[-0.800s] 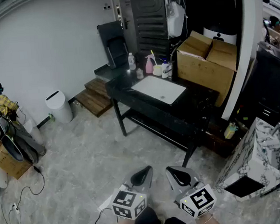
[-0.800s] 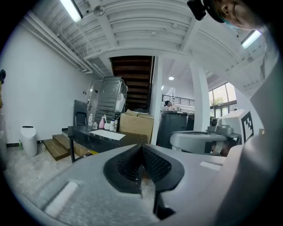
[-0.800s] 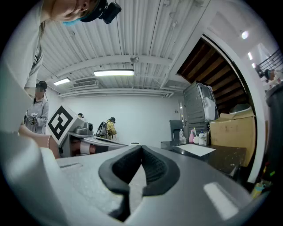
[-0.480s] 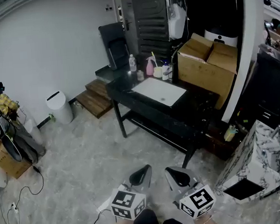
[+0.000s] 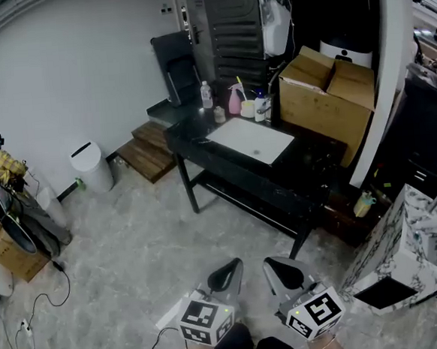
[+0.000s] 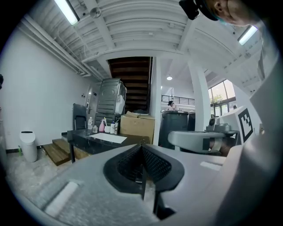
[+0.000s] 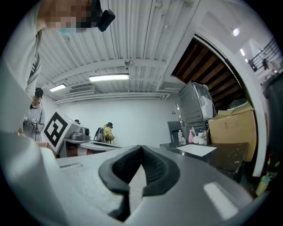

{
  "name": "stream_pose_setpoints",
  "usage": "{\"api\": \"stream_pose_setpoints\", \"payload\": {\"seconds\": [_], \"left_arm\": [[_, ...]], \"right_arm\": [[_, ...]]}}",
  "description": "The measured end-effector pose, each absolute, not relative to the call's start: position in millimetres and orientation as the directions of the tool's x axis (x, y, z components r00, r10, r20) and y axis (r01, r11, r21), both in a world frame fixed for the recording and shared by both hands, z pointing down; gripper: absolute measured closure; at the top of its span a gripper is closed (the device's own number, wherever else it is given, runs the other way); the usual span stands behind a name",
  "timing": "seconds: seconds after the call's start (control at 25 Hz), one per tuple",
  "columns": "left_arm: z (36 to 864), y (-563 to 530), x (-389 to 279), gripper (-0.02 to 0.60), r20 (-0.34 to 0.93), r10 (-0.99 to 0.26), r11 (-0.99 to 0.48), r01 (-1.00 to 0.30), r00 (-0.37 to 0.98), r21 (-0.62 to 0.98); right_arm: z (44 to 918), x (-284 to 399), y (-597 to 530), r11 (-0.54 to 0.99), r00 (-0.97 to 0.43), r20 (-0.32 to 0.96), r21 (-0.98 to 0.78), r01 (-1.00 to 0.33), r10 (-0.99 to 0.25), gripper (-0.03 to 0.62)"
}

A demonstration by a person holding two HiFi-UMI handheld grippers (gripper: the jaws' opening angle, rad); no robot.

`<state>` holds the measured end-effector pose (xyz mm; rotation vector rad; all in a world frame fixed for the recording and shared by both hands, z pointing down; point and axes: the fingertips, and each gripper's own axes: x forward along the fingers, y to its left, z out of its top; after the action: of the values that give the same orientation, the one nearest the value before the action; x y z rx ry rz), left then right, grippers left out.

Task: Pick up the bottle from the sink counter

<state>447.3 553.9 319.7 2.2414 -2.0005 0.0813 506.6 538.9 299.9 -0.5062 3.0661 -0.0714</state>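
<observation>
A clear bottle [image 5: 206, 95] with a white cap stands at the far left corner of the black sink counter [image 5: 201, 141], beside the white sink basin [image 5: 248, 141]. The same bottle [image 6: 90, 124] shows small in the left gripper view and far off in the right gripper view as well [image 7: 180, 136]. My left gripper [image 5: 226, 269] and right gripper [image 5: 281, 267] hang side by side low in the head view, well short of the counter. Both are shut with nothing between the jaws.
A pink spray bottle [image 5: 234, 99], a small jar [image 5: 218, 115] and cups [image 5: 246, 108] stand behind the basin. A cardboard box [image 5: 325, 97] sits at the counter's right. A white bin [image 5: 90, 166], wooden steps [image 5: 147, 148] and floor cables [image 5: 33, 301] lie left.
The view has shifted slightly; both grippers sit a little lower and to the right in the head view. The counter items have not moved.
</observation>
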Motion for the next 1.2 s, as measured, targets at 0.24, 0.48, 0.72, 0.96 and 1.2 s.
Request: {"api": "stream_pose_setpoints", "payload": {"seconds": [0.24, 0.48, 0.72, 0.96, 1.2], "left_arm": [[323, 527, 417, 0.577, 0.122, -0.987, -0.096, -0.992, 0.105, 0.082], [337, 480, 378, 0.577, 0.150, -0.977, -0.134, -0.986, 0.148, 0.100], [325, 425, 304, 0.577, 0.162, -0.969, -0.173, -0.981, 0.186, 0.092], [318, 377, 231, 0.577, 0.142, -0.964, -0.216, -0.973, 0.226, 0.082], [306, 342, 170, 0.577, 0.123, -0.960, -0.247, -0.968, 0.252, 0.049]], "right_arm": [[316, 479, 509, 0.950, -0.953, 0.032, -0.072, -0.304, -0.302, 0.591], [317, 432, 462, 0.944, -0.945, 0.031, -0.047, -0.326, -0.325, 0.591], [307, 371, 402, 0.926, -0.926, 0.037, -0.043, -0.376, -0.375, 0.591], [283, 305, 350, 0.903, -0.903, -0.029, -0.040, -0.428, -0.429, 0.591], [286, 233, 327, 0.911, -0.910, -0.037, -0.024, -0.412, -0.413, 0.591]]}}
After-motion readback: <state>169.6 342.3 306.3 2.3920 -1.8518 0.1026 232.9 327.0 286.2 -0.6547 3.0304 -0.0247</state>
